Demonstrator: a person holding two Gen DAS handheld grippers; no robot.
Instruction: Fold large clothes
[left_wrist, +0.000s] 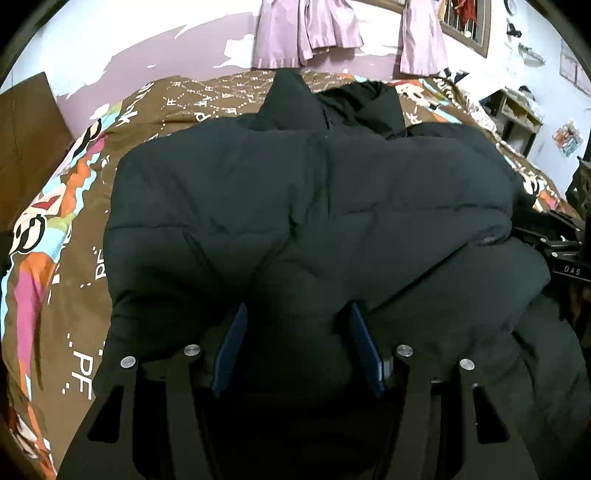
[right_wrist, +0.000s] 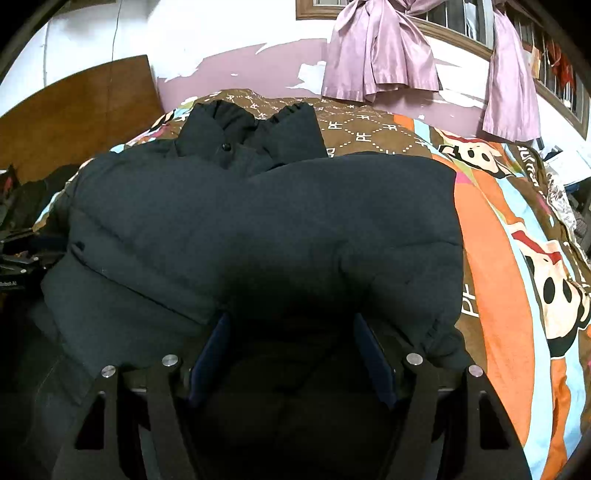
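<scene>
A dark puffer jacket (left_wrist: 295, 192) lies folded across the bed with its collar (left_wrist: 291, 99) at the far side. My left gripper (left_wrist: 297, 310) sits at the jacket's near edge. Its blue pads (left_wrist: 231, 347) stand apart, and dark fabric lies in the shadow between them. I see no pinch in the fabric. In the right wrist view the same jacket (right_wrist: 258, 206) fills the middle, and its snap collar (right_wrist: 251, 129) is farther back. My right gripper (right_wrist: 291, 317) also rests at the near edge. Its jaws are wide apart and the jacket lies loosely between them.
A brown bedspread (left_wrist: 74, 221) with cartoon prints lies under the jacket and shows bare to the right (right_wrist: 498, 240). Pink curtains (right_wrist: 376, 55) hang on the far wall. A wooden board (right_wrist: 74, 110) leans at the left. A cluttered shelf (left_wrist: 517, 110) stands beyond the bed.
</scene>
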